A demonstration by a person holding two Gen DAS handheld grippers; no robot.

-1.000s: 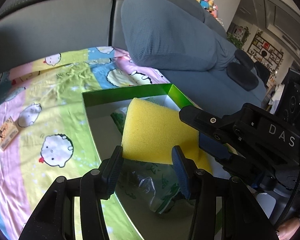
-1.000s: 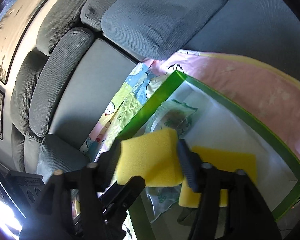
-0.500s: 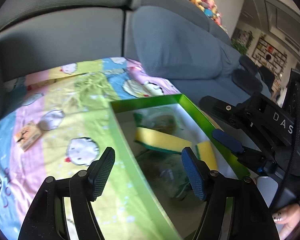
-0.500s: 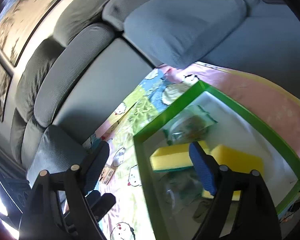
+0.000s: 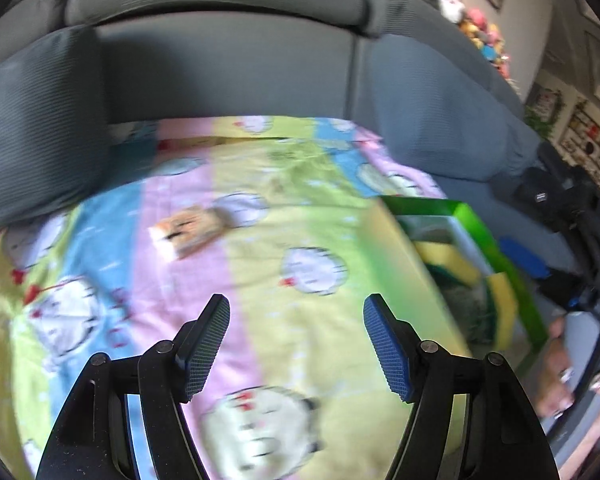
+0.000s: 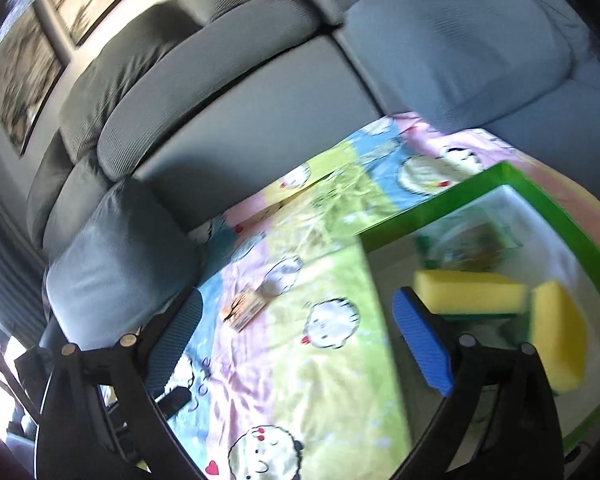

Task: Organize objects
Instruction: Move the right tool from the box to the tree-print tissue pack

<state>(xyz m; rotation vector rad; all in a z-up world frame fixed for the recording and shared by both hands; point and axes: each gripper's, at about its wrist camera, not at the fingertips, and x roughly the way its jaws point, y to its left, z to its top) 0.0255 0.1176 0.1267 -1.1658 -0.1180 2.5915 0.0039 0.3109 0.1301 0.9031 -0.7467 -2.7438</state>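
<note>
A green-rimmed white box (image 6: 476, 188) (image 5: 472, 220) sits on a colourful cartoon-print cloth (image 5: 260, 272) (image 6: 320, 360) spread over a grey sofa. Inside the box lie two yellow sponges (image 6: 470, 291) (image 6: 558, 336) (image 5: 448, 258) and a clear plastic packet (image 6: 468, 240). A small printed carton (image 5: 188, 230) (image 6: 242, 308) lies on the cloth, left of the box. My left gripper (image 5: 296, 344) hovers open over the cloth, nothing between its blue pads. In the right wrist view my right gripper (image 6: 300, 344) is open too, at the box's left edge.
Grey sofa backrest (image 5: 228, 68) and cushions (image 5: 36, 140) (image 6: 460, 48) border the cloth at the back and sides. A person's hand (image 5: 560, 372) grips the right gripper's body at the lower right of the left wrist view. Stuffed toys (image 5: 480, 32) sit far right.
The yellow sponge held between both grippers one second ago now lies in the box. Both grippers have opened and swung left, away from the box, toward the small carton.
</note>
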